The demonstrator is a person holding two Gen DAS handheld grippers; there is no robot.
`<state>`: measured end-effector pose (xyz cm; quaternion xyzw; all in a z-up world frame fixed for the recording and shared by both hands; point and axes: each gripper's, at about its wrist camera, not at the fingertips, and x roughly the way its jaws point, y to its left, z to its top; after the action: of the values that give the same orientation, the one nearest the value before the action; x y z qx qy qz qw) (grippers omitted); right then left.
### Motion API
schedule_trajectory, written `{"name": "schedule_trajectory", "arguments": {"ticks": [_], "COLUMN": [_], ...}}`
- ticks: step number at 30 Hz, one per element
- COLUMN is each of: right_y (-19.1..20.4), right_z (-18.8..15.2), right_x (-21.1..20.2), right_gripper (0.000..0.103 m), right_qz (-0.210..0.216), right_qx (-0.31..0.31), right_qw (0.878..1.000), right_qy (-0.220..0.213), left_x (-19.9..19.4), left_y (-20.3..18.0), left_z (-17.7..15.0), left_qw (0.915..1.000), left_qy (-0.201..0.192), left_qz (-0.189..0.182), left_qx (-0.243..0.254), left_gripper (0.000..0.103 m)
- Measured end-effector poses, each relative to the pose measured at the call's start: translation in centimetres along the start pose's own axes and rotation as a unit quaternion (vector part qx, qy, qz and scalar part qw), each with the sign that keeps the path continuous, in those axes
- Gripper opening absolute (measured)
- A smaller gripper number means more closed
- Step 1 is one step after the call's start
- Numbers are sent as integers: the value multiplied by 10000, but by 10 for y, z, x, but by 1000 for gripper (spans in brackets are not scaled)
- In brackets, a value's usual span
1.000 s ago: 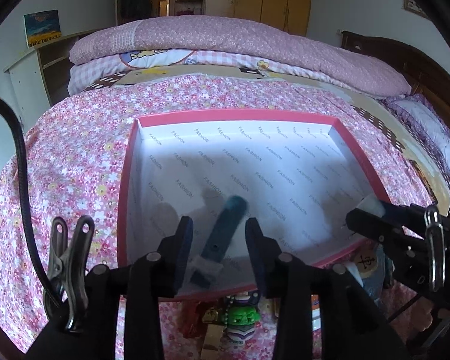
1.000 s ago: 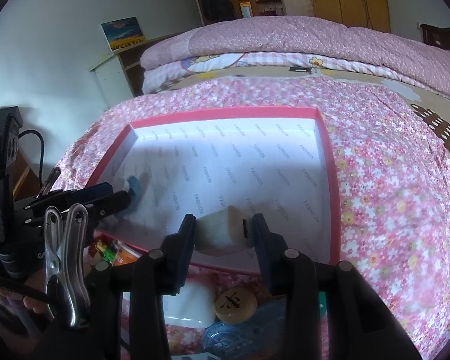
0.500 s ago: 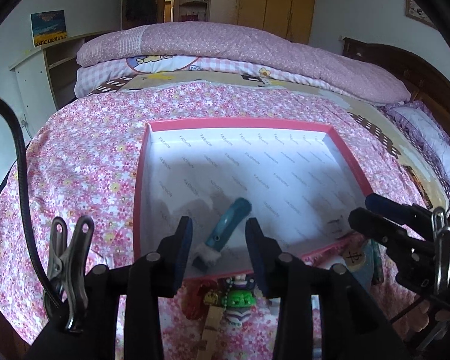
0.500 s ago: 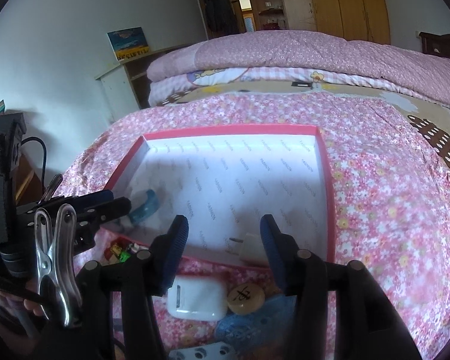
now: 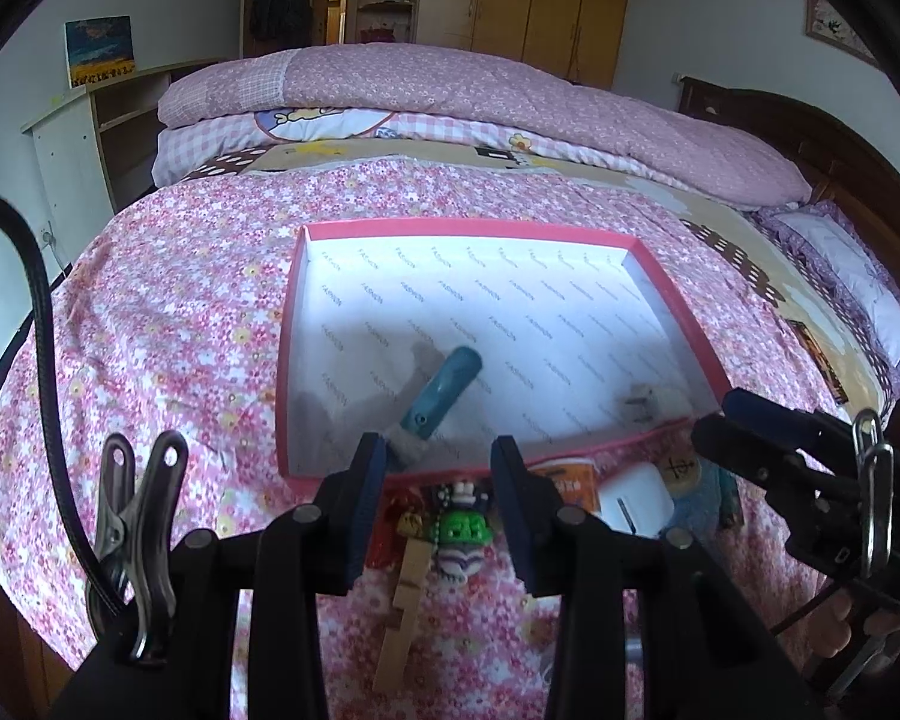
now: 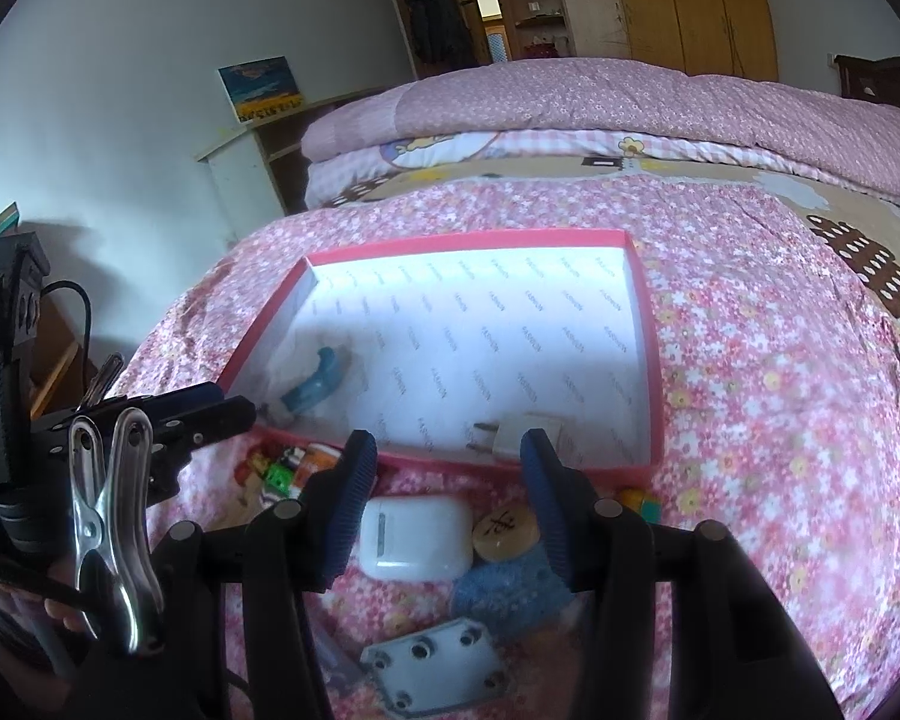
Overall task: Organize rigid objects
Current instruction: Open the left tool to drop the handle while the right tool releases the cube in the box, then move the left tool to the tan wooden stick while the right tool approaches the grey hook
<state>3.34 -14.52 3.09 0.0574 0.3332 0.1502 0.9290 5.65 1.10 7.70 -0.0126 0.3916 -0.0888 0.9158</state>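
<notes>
The white plug adapter (image 6: 525,433) lies flat on the paper-lined floor of the pink-rimmed box (image 6: 655,360), by its near wall, its two prongs pointing toward the left; it sits just beyond the tips of the right gripper (image 6: 444,456) and between their lines, touching neither finger. That gripper's jaws have just been opening and now stand apart with nothing held. Farther left in the same box, near the left wall, the teal-handled tool (image 5: 441,399) lies slanted, its pale end toward the near wall; it sits just ahead of the left gripper (image 5: 438,465), whose fingers are parted about halfway and grip nothing, the tool's pale end showing just beside the left finger's tip. Outside the box, on the flowered pink bedspread (image 6: 780,420) and below the right gripper's fingers, rest a white earbud case (image 6: 417,534), a round wooden game piece (image 6: 506,531) touching a blue knitted item (image 6: 510,594), and nearest the camera a grey metal plate with holes (image 6: 438,669). Under the left gripper's fingers lie a small green-and-white figure (image 5: 463,531) on a bead chain and a wooden clothespin (image 5: 403,612). Beyond the box, well past both grippers, folded pink quilts (image 5: 450,90) are stacked across the bed, with wooden wardrobes (image 6: 690,6) behind.
</notes>
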Motion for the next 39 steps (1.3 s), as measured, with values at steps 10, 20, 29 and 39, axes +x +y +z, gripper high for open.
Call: {"name": "schedule_trajectory", "arguments": {"ticks": [10, 20, 29, 39], "right_y": [1, 1, 7, 12], "right_z": [-16, -33, -53, -68], "right_x": [-9, -18, -27, -28], "right_gripper": [51, 51, 51, 51], "right_qz": [30, 54, 102, 160], "right_qx": [74, 94, 7, -80], "right_qw": [9999, 9997, 9993, 9986], "right_qy": [91, 206, 350, 504], "left_x": [-13, -20, -27, -21], "left_y": [4, 12, 16, 20], "left_z": [-16, -31, -52, -76], "left_qw": [10000, 9997, 9991, 9980], "left_qy": [46, 163, 340, 585], "left_qz": [32, 41, -79, -13], "left_qx": [-22, -164, -233, -232], "left_gripper": [38, 38, 38, 38]}}
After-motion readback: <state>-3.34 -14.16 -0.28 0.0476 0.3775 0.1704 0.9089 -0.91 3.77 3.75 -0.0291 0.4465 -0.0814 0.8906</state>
